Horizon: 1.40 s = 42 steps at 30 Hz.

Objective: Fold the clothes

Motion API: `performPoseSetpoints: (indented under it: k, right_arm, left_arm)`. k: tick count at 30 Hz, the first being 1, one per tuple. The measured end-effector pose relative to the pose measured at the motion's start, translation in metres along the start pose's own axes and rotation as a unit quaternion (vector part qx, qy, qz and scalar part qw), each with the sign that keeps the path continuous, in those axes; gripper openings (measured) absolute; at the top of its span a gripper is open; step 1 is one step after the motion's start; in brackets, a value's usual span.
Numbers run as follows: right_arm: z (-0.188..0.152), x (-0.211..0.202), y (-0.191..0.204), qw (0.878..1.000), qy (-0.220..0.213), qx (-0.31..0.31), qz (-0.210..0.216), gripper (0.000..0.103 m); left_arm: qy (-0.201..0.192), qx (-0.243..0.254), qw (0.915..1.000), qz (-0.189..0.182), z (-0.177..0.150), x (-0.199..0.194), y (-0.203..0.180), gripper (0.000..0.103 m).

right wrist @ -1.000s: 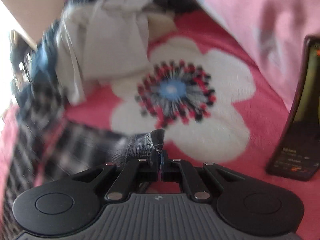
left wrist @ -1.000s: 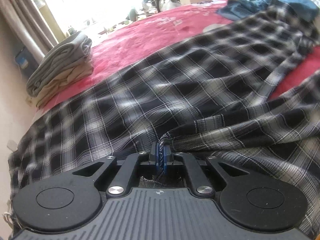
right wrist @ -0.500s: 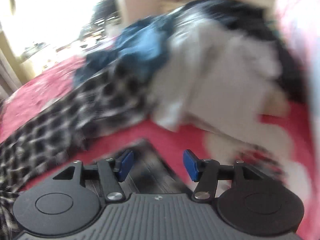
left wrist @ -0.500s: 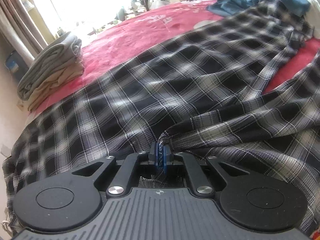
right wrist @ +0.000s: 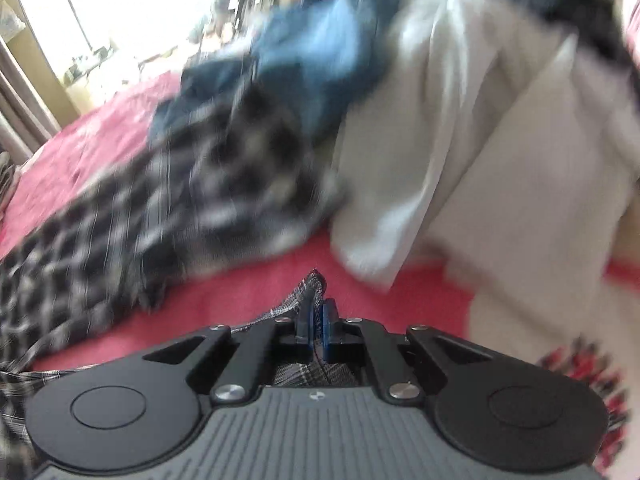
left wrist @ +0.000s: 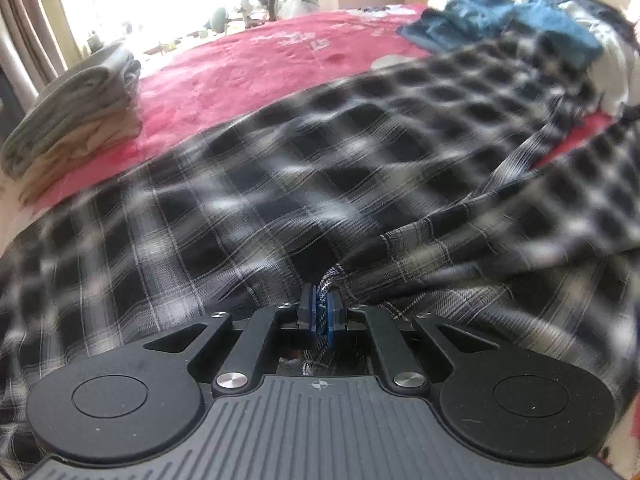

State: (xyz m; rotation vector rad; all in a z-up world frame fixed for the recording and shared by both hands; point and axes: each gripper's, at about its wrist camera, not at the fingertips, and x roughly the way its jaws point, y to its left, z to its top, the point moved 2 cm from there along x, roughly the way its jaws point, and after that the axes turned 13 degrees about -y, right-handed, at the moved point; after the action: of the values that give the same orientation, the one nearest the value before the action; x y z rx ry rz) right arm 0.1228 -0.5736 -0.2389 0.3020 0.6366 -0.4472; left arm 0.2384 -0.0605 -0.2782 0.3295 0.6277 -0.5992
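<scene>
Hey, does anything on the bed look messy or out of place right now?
Yes. Unfolded clothes, a blue garment and a white garment, lie crumpled at the far side, unlike the folded stack. The plaid shirt lies rumpled, pinched by both left tongs and right tongs.

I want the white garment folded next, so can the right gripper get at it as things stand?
Probably not yet: the right gripper is shut on the plaid shirt. The white garment lies just ahead on the red blanket, nothing between.
</scene>
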Motion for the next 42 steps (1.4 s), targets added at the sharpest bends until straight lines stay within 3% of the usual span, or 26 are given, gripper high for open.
performPoseSetpoints:
  k: [3, 8, 15, 17, 20, 24, 26, 28, 31, 36, 39, 42]
  right_arm:
    - [0.012, -0.003, -0.002, 0.999, -0.027, -0.016, -0.026, 0.004]
    - [0.015, 0.022, 0.001, 0.997, -0.029, -0.048, -0.058, 0.004]
    - [0.000, 0.051, 0.013, 0.990, -0.030, -0.099, -0.091, 0.005]
    - [-0.002, 0.059, 0.006, 0.991, -0.019, -0.088, -0.103, 0.008]
    - [0.006, 0.046, -0.017, 0.994, -0.032, 0.004, -0.102, 0.018]
    - [0.011, -0.006, -0.044, 0.986, -0.056, 0.109, -0.109, 0.032]
    - [0.007, -0.035, -0.054, 0.982, -0.046, 0.145, -0.112, 0.038]
    - [-0.006, -0.058, -0.061, 0.976, -0.010, 0.187, -0.113, 0.041]
    - [-0.033, -0.084, -0.067, 0.960, 0.059, 0.251, -0.113, 0.042]
    - [-0.097, -0.097, -0.062, 0.915, 0.150, 0.359, -0.109, 0.042]
    - [-0.119, -0.092, -0.059, 0.893, 0.169, 0.408, -0.089, 0.042]
    - [-0.124, -0.092, -0.056, 0.890, 0.159, 0.417, -0.089, 0.043]
  left_arm:
    - [-0.001, 0.036, 0.9993, -0.012, 0.002, 0.001, -0.010, 0.004]
    - [0.000, 0.109, 0.9939, -0.019, 0.000, 0.008, -0.032, 0.004]
    - [-0.002, 0.149, 0.9888, -0.010, -0.006, 0.011, -0.041, 0.006]
    - [-0.001, 0.158, 0.9874, -0.004, -0.006, 0.010, -0.040, 0.010]
    - [0.000, 0.144, 0.9895, 0.007, -0.002, 0.007, -0.035, 0.027]
    - [-0.005, 0.102, 0.9946, 0.019, 0.004, -0.005, -0.026, 0.037]
    - [-0.007, 0.081, 0.9964, 0.026, 0.007, -0.011, -0.021, 0.042]
    - [-0.010, 0.059, 0.9977, 0.032, 0.011, -0.017, -0.016, 0.053]
    - [-0.013, 0.028, 0.9987, 0.041, 0.015, -0.026, -0.009, 0.059]
    - [-0.003, -0.006, 0.9979, 0.064, 0.009, -0.066, 0.013, 0.062]
    - [0.017, -0.029, 0.9949, 0.095, -0.010, -0.104, 0.038, 0.062]
    - [0.050, -0.108, 0.9817, 0.149, -0.043, -0.153, 0.073, 0.063]
